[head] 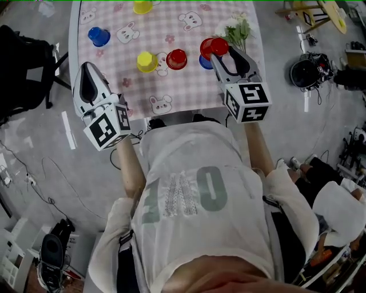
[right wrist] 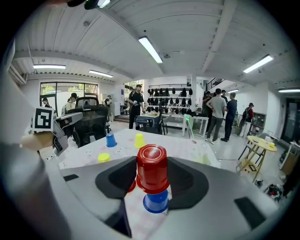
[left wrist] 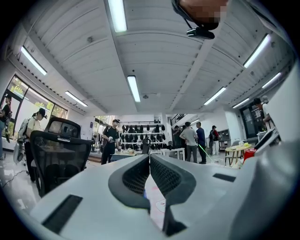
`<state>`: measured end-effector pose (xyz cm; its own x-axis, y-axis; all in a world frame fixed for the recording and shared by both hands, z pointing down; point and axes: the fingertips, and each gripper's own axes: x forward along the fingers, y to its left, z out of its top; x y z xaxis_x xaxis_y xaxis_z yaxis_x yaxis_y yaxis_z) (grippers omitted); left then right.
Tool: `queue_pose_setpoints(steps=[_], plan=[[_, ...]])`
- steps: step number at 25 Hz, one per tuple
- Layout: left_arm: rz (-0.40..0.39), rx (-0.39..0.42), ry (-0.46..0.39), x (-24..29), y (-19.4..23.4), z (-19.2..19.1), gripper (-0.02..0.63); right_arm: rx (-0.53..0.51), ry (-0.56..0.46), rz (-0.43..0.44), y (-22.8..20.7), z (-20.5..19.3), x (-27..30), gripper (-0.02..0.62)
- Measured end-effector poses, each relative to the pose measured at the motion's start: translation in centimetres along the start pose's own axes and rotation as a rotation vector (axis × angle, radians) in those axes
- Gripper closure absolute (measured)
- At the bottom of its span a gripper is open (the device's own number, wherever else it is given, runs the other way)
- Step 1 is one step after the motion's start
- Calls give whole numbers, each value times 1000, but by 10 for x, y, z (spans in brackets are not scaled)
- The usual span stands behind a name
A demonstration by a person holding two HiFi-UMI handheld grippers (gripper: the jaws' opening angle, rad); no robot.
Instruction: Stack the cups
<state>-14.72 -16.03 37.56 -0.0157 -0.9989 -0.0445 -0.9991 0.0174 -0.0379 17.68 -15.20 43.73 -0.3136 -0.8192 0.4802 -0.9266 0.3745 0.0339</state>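
An upside-down red cup (right wrist: 151, 168) sits between the jaws of my right gripper (right wrist: 151, 165), which is shut on it. It hangs just over an upside-down blue cup (right wrist: 155, 202) on the pink checked table (head: 189, 91). In the head view the right gripper (head: 224, 51) holds this red cup (head: 215, 44) above the blue cup (head: 205, 62) near the table's right side. Another red cup (head: 176, 58) and a yellow cup (head: 146, 61) stand to its left. A blue cup (head: 98, 36) stands far left and a yellow cup (head: 143, 7) at the back. My left gripper (head: 87, 67) is off the table's left edge, shut and empty, its jaws (left wrist: 150, 157) pointing level.
A bunch of white flowers (head: 235, 27) lies at the table's back right, close to the right gripper. A black office chair (head: 23, 68) stands left of the table. Cables and gear lie on the floor around. Several people stand in the room beyond.
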Motion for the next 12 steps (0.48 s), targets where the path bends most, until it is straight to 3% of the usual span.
queue_pose_setpoints(steps=[8, 12], plan=[[-14, -1, 0, 4, -3, -2, 577, 58, 45, -50, -12, -28, 0, 385], [-15, -4, 3, 4, -1, -4, 577, 90, 54, -33, -6, -34, 6, 385]])
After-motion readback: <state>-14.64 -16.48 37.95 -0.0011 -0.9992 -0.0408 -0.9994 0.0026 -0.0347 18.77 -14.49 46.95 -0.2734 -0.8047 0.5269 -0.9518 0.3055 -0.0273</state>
